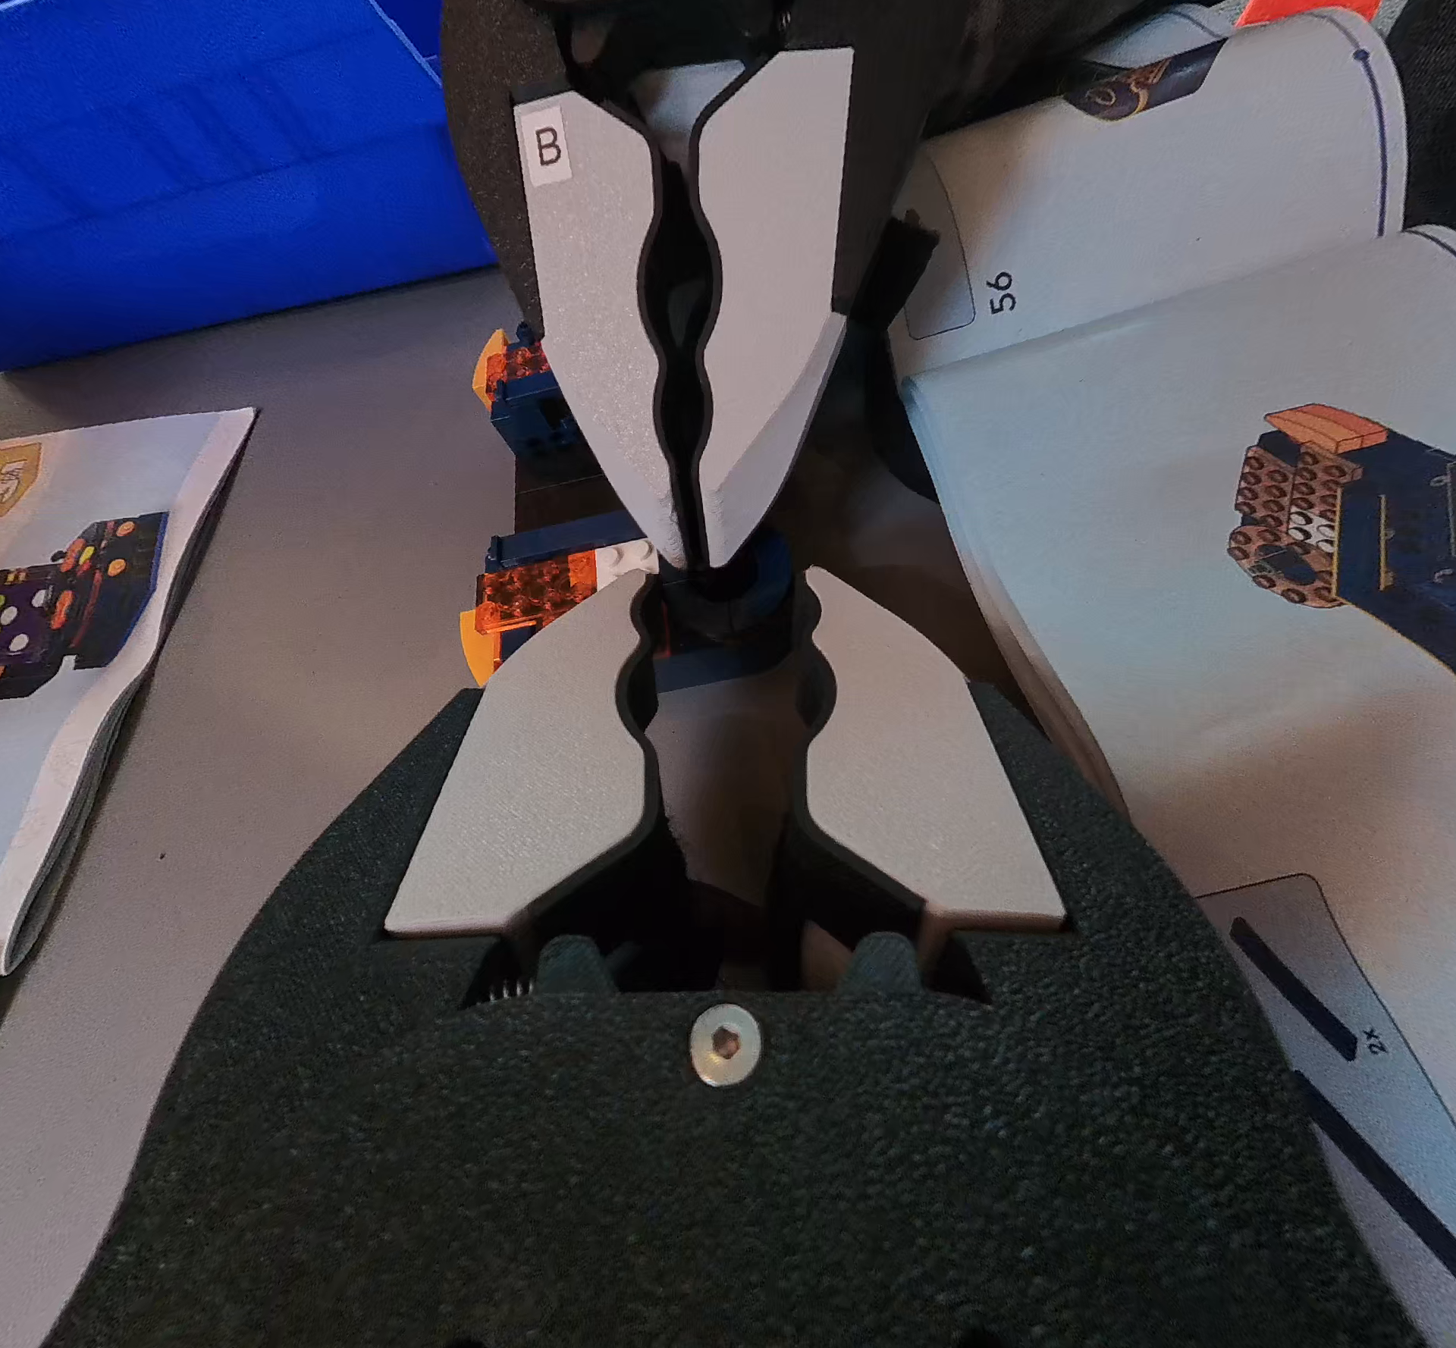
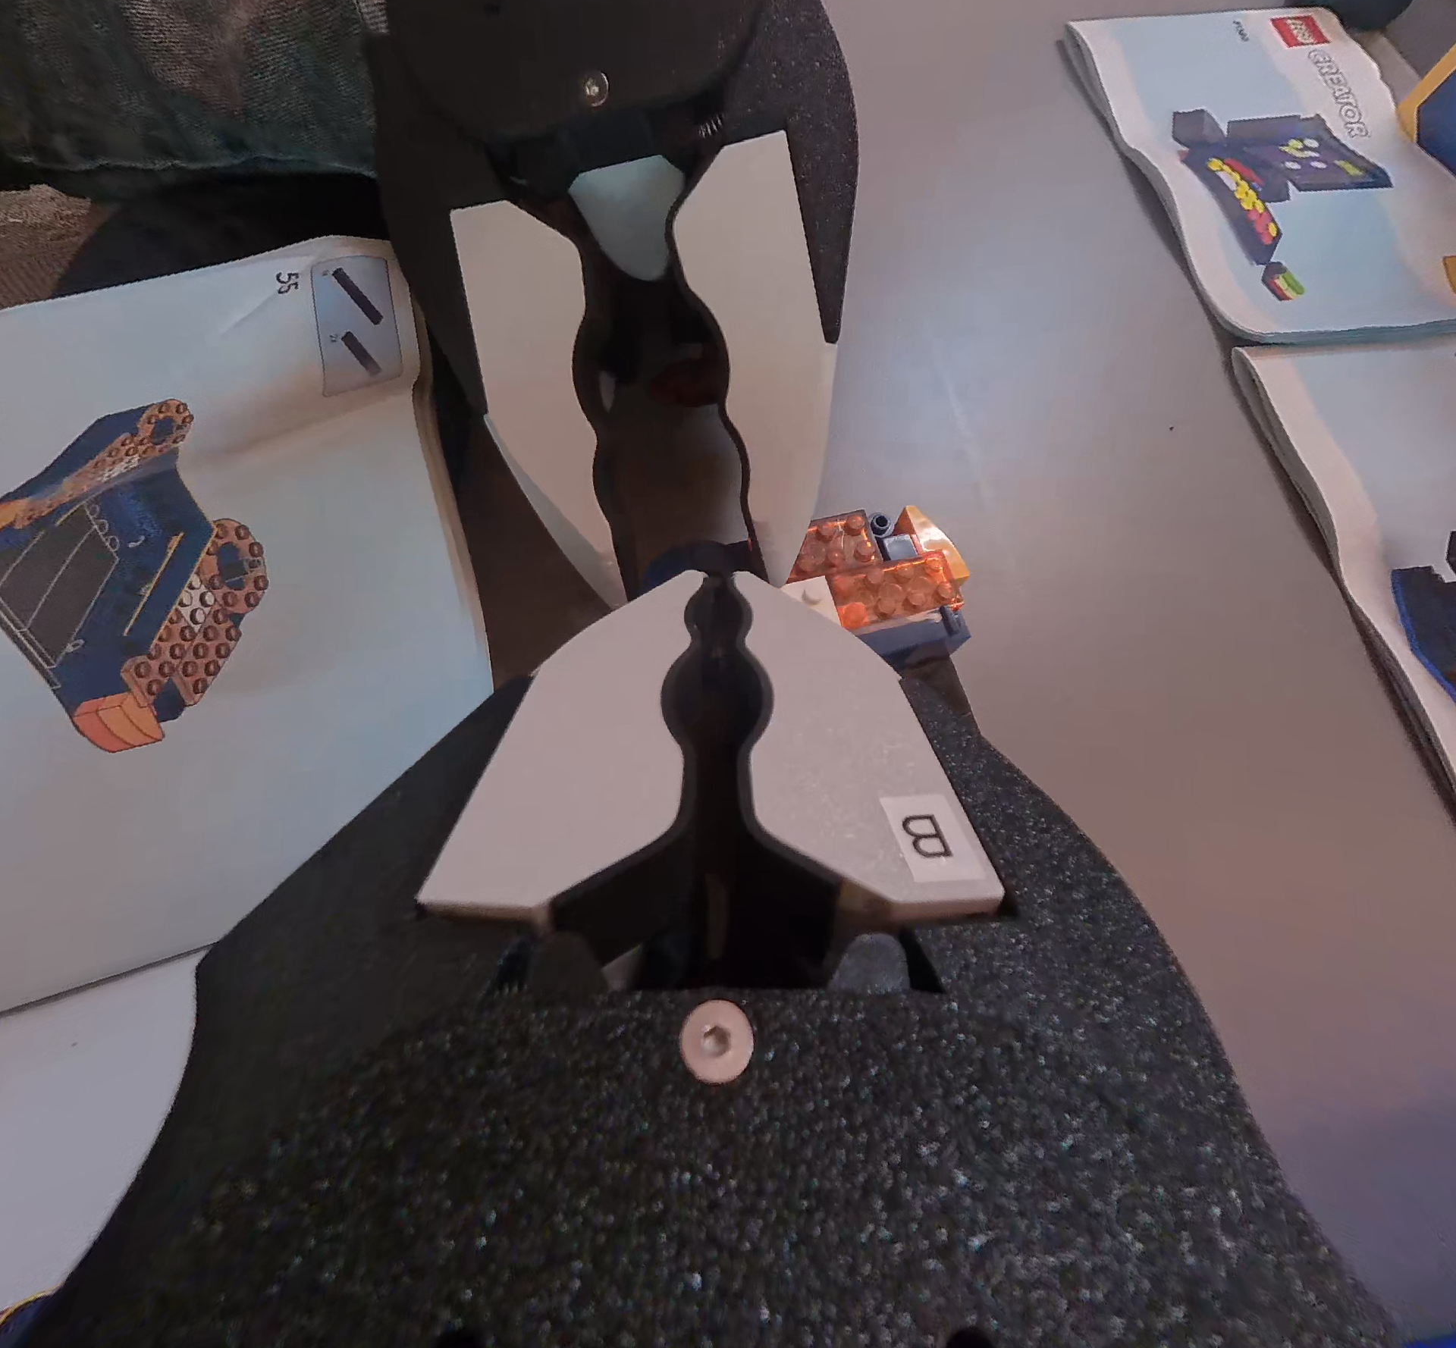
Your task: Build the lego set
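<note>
A small Lego model of dark blue, clear orange (image 1: 544, 593) and white bricks stands on the grey table; it also shows in the right wrist view (image 2: 882, 585). My left gripper (image 1: 729, 593) reaches in from the bottom and is shut on a dark blue part (image 1: 768, 570) of the model. My right gripper (image 2: 713, 581) faces it from the other side with its jaws together. Its tips (image 1: 693, 562) rest on top of that same dark blue part. Whether a small piece sits between those tips is hidden. The left gripper also shows in the right wrist view (image 2: 701, 554).
An open instruction booklet (image 1: 1182, 601) lies right beside the model, also in the right wrist view (image 2: 236, 522). Closed booklets lie on the table (image 1: 94, 601) (image 2: 1261, 207). A blue bin (image 1: 197, 129) stands at the back left. A person's dark sleeve (image 2: 157, 50) is behind the left gripper. My left and right fingertips are right by each other.
</note>
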A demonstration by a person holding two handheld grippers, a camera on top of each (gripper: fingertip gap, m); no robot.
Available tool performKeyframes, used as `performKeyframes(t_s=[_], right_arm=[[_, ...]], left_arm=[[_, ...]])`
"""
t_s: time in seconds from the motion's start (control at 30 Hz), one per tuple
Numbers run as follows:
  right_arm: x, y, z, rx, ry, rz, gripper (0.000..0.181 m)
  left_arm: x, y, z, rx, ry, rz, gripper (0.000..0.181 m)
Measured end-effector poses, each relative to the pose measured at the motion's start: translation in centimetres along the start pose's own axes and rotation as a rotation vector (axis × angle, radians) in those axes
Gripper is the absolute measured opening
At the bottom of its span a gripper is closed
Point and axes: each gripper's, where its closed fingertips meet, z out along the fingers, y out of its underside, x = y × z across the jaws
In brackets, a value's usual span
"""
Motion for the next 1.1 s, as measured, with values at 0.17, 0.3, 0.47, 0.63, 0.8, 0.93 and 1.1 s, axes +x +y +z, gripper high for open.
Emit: performKeyframes(t_s=[0.17,0.3,0.47,0.63,0.8,0.93,1.1], right_arm=[[-0.2,0.0,0.0,-0.001,-0.006,-0.023,0.001],[-0.4,0.0,-0.1,-0.002,-0.015,-0.023,0.001],[0.1,-0.6,-1.5,0.052,-0.016,0.029,0.012],[3.6,-0.2,-7.0,0.111,0.195,0.139,0.016],[4.3,3.5,-10.1,0.037,0.300,0.221,0.014],[2.6,5.2,-9.7,-0.002,0.226,0.158,0.012],[1.9,5.8,-8.0,-0.024,0.172,0.083,0.012]], left_arm=[[0.0,0.0,0.0,0.000,0.000,0.002,0.033],[0.0,0.0,0.0,0.000,0.002,0.002,0.033],[0.0,0.0,-0.1,0.001,0.002,0.004,0.032],[0.1,-0.1,-0.1,0.004,0.012,-0.003,0.032],[0.2,-0.1,-0.4,0.013,0.032,-0.011,0.038],[-0.1,-0.5,-0.8,0.058,0.028,-0.040,0.043],[-0.2,-0.3,-0.4,0.031,0.005,-0.004,0.047]])
